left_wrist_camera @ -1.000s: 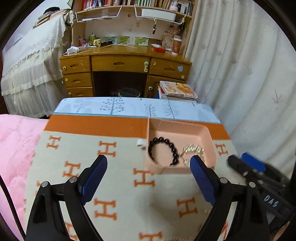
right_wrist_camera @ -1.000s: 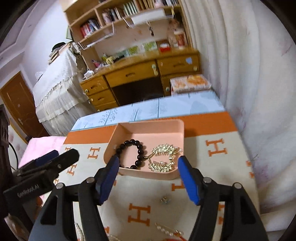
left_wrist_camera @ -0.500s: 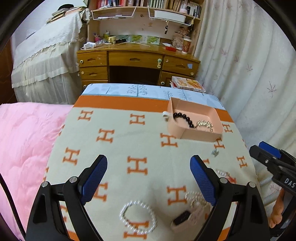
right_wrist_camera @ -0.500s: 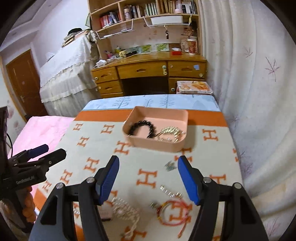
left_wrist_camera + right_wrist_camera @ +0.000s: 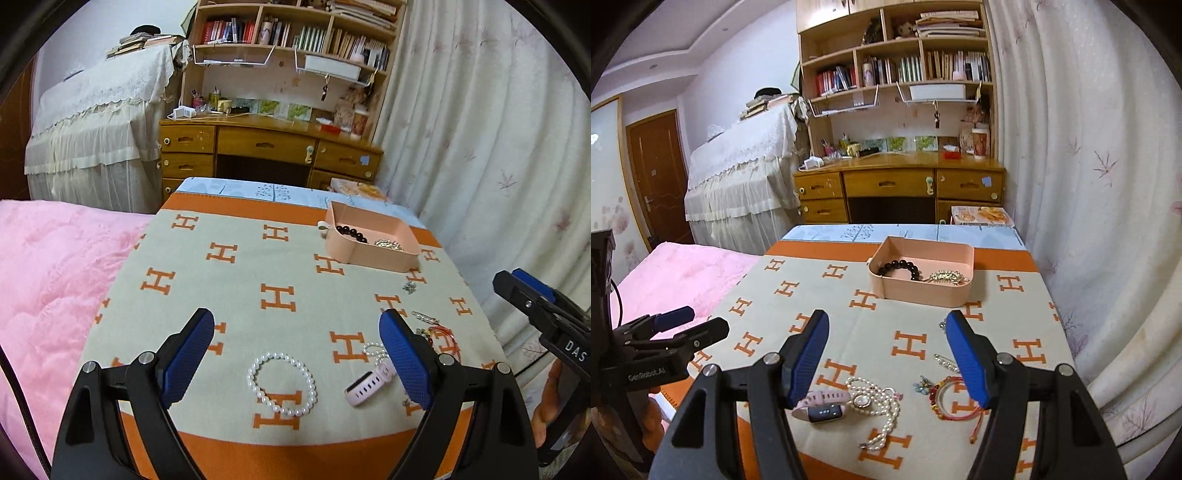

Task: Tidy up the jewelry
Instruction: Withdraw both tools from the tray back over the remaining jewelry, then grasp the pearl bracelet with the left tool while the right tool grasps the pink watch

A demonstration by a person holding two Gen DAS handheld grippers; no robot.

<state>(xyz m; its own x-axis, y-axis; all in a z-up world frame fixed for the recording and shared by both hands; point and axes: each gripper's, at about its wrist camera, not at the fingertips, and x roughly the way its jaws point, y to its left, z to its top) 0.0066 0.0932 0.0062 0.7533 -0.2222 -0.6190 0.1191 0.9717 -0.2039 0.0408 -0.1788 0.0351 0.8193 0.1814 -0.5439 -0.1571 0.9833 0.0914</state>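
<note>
Both grippers have pulled back from the pink tray (image 5: 921, 291), so the loose jewelry on the near side of the blanket (image 5: 229, 291) now shows
Left gripper (image 5: 297, 360) hangs wide and empty above the pearl bracelet (image 5: 282, 384) and pink watch (image 5: 369, 382); right gripper (image 5: 886, 356) is equally wide and empty over the pearl necklace (image 5: 879, 404) and red bracelet (image 5: 955, 400). Black beads (image 5: 901, 266) and a gold piece (image 5: 947, 277) already lie in the tray, likely the collecting spot. Loose pieces sit near the blanket's front and right edges, close to the curtain (image 5: 1108, 221); the middle stretch to the tray is open
</note>
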